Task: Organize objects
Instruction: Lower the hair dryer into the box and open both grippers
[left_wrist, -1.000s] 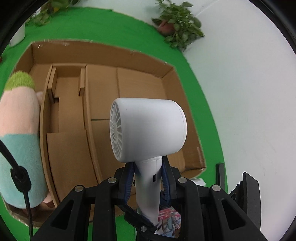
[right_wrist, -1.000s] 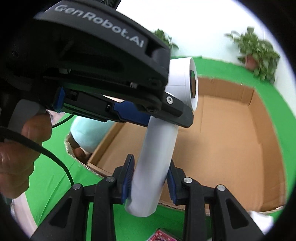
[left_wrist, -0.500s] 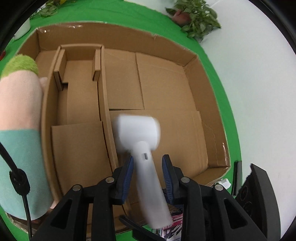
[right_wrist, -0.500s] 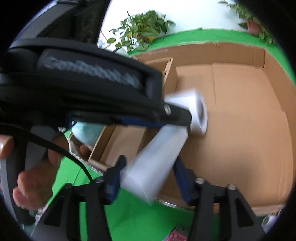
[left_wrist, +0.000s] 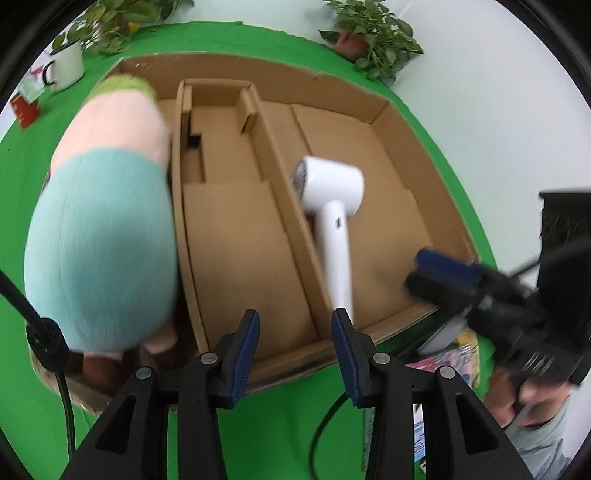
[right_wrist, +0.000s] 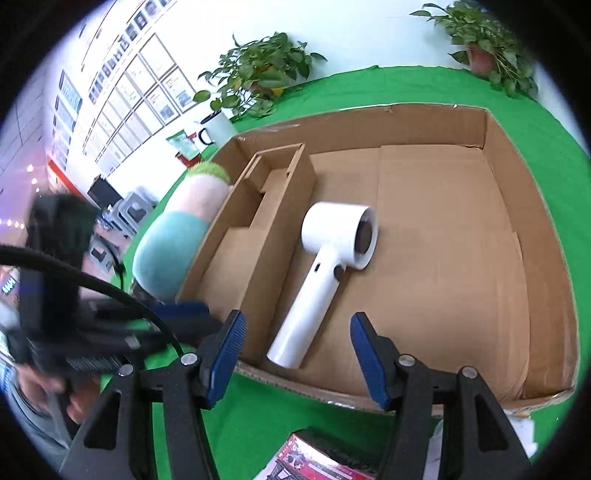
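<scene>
A white hair dryer (left_wrist: 330, 206) lies flat in the large right compartment of the cardboard box (left_wrist: 424, 147), beside the divider; it also shows in the right wrist view (right_wrist: 325, 258). My left gripper (left_wrist: 295, 350) is open and empty, above the box's near edge. My right gripper (right_wrist: 295, 350) is open and empty, just behind the dryer's handle end. The right gripper also shows, blurred, in the left wrist view (left_wrist: 461, 280). A plush toy (left_wrist: 103, 236) in teal, pink and green stands in the box's left compartment.
The box (right_wrist: 517, 221) sits on a green cloth. A white mug (left_wrist: 66, 68) and potted plants (left_wrist: 369, 33) stand behind it. Colourful printed packs (left_wrist: 443, 362) lie on the cloth in front of the box, one also near my right gripper (right_wrist: 314, 458).
Both grippers held the hair dryer by its handle, lowered it into the box, opened and let go. It now lies flat in the right compartment, and both grippers have pulled back.
</scene>
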